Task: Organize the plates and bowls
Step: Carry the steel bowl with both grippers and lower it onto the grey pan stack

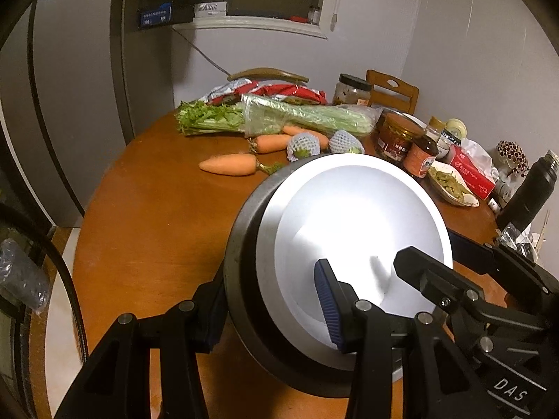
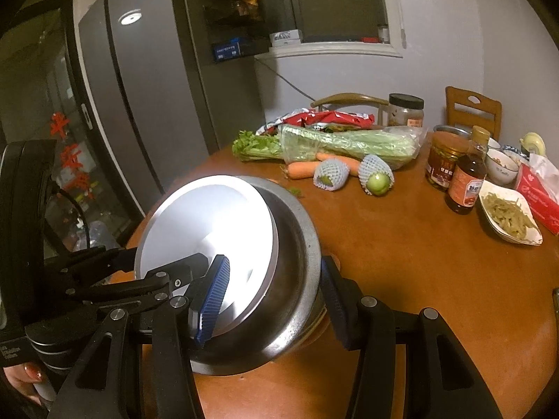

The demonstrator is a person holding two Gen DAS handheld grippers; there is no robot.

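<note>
A steel bowl [image 1: 241, 279] [image 2: 297, 244] with a white plate [image 1: 349, 216] [image 2: 209, 216] lying in it is tilted and held above the round wooden table [image 1: 157, 209] [image 2: 419, 262]. My left gripper [image 1: 269, 314] [image 2: 157, 258] is shut on the bowl's wall at one side, one blue pad inside against the plate and the other finger outside. At the opposite side my right gripper [image 2: 274, 300] [image 1: 436, 251] clamps the wall the same way.
Beyond the bowl lie carrots [image 1: 229, 164], bagged celery [image 1: 279, 118] and two net-wrapped fruits [image 2: 375, 176]. Jars [image 2: 442, 160], a sauce bottle [image 2: 466, 178], a dish of pickles [image 2: 510, 216], a red tissue pack [image 1: 471, 174] and a black flask [image 1: 531, 192] crowd the right. A grey fridge [image 2: 157, 87] stands left.
</note>
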